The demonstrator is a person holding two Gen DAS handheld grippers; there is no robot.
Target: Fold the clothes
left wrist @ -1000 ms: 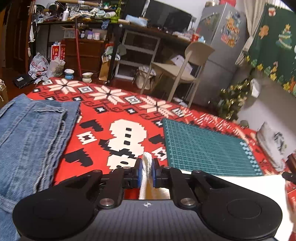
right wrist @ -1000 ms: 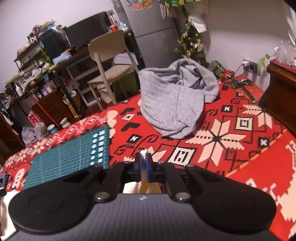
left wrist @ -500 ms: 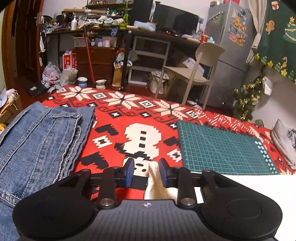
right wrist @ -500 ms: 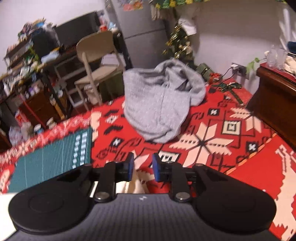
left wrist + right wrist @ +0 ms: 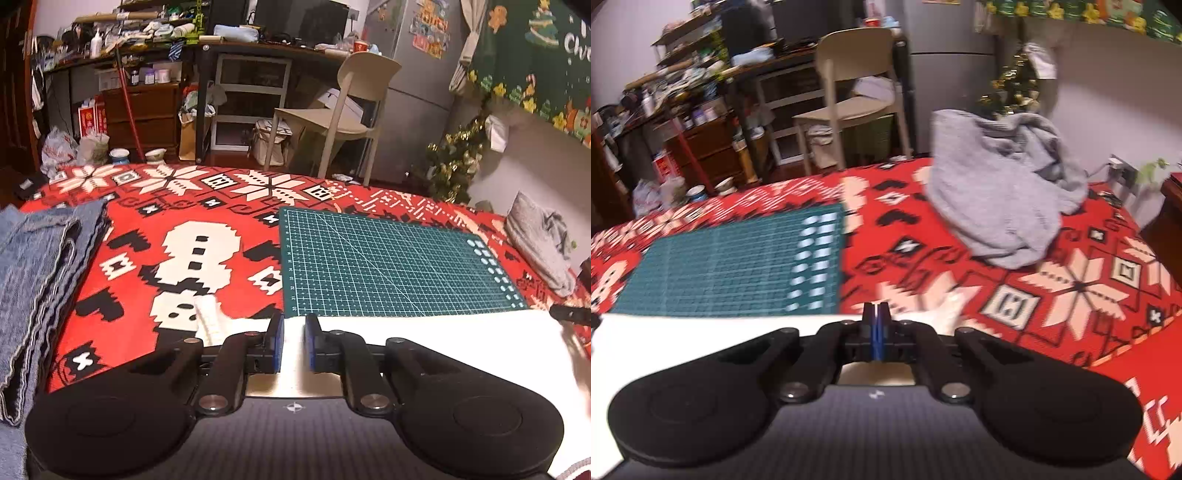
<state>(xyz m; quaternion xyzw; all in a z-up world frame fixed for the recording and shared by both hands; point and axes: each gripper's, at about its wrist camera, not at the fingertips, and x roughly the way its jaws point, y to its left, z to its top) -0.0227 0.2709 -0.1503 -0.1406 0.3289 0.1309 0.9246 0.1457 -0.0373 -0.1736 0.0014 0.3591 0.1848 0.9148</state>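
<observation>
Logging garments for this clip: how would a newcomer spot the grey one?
Start at the red patterned blanket covering the bed, then look past the dark green gridded cutting mat toward the wall. The crumpled grey knit garment lies heaped there, unlike the flat blue denim jeans on the opposite side.

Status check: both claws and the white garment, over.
Left claw closing, white knit garment between pads. Right claw shut. Garment edge overlaps green cutting mat.

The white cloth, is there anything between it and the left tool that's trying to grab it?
Nothing visible is in the way. The white cloth lies right under the left tool, and a strip of it already shows in the gap between the closing jaws. The folded jeans lie off to the side, apart from it.
</observation>
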